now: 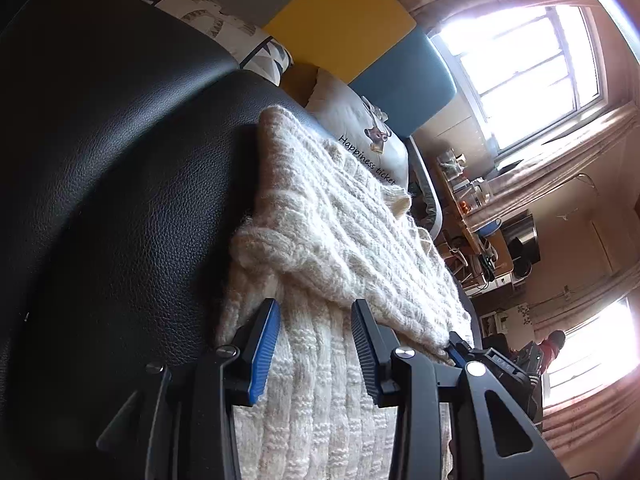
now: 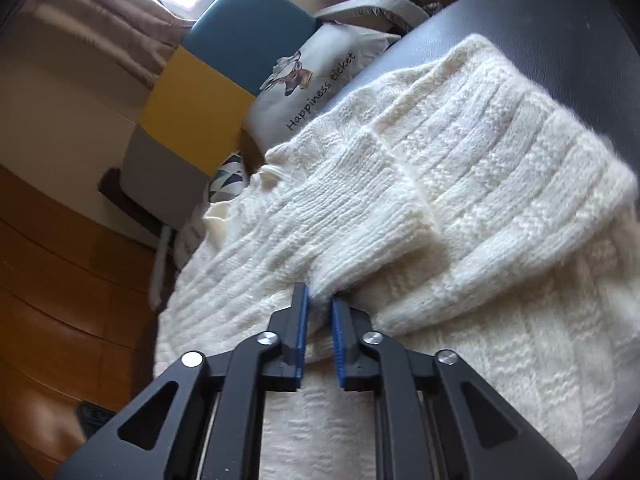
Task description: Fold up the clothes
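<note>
A cream knitted sweater [image 1: 340, 220] [image 2: 500, 168] lies spread on a black leather seat [image 1: 120, 160] [image 2: 540, 12]. One sleeve [image 2: 340, 220] is folded across the body, and its ribbed cuff end sits between the blue pads of my right gripper [image 2: 318, 300], which is shut on it. My left gripper [image 1: 316, 312] hovers over the sweater's lower part with its jaws wide open and nothing pinched between them. In the left wrist view the right gripper [image 1: 452, 346] shows at the sweater's right edge.
A white pillow [image 1: 360, 128] [image 2: 312, 80] printed "Happiness ticket" leans behind the sweater against yellow [image 1: 340, 20] and blue [image 2: 248, 36] padded panels. A cluttered desk [image 1: 472, 208] and bright windows [image 1: 520, 72] lie to the right. Wooden floor [image 2: 60, 280] borders the seat's left side.
</note>
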